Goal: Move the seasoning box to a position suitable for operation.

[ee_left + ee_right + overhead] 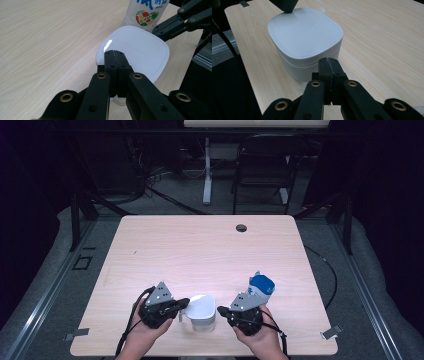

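Working at the pale wooden table with a white rounded-square plastic container, lid on, near my edge between both hands, and a white bottle with a blue cap just behind my right hand. Left gripper is pinched fully shut, empty, tips at the lid's edge; right gripper likewise shut and empty beside the container's wall. Looks like I'm bracing it; next I'd need open jaws to grab the lid.

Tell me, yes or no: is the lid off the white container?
No, the lid sits closed on the white container in the right gripper view.
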A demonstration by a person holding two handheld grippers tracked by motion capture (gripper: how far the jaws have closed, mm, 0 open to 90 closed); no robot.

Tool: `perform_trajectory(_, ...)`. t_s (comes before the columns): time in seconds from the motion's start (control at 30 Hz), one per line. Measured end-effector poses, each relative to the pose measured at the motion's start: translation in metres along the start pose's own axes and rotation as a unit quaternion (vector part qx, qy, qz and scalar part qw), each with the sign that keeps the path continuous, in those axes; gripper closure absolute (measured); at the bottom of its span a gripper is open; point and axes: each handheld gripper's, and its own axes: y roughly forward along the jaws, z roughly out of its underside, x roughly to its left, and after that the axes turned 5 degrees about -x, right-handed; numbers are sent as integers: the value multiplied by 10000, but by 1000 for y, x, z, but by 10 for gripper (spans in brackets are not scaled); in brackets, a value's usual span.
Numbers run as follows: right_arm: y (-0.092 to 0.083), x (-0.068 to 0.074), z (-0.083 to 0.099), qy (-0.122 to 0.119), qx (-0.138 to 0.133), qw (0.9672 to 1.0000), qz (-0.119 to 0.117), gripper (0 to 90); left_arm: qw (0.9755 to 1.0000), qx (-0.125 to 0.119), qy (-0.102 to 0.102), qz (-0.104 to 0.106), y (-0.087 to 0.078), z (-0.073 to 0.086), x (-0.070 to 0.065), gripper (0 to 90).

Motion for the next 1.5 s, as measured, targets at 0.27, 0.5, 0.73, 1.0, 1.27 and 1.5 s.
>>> perform_trajectory(0.27,2,1,2,-28,60,10000,-55,900,10000,-1,14,0,-1,1,0,900)
perform_trajectory(0.5,4,2,3,-77,109,9998,-115,900,10000,-19,-6,9,-1,1,1,900)
perform_trajectory(0.73,5,3,3,-84,110,9998,-123,900,10000,-41,-58,17,-1,1,1,900)
perform_trajectory(1.0,5,4,3,-111,131,9998,-127,900,10000,-51,-68,18,-1,2,1,900)
perform_trajectory(1.27,4,5,3,-113,116,9997,-172,900,10000,-62,-77,5,-1,2,2,900)
perform_trajectory(1.5,4,5,3,-109,102,9998,-164,900,10000,-56,-79,-5,-1,2,2,900)
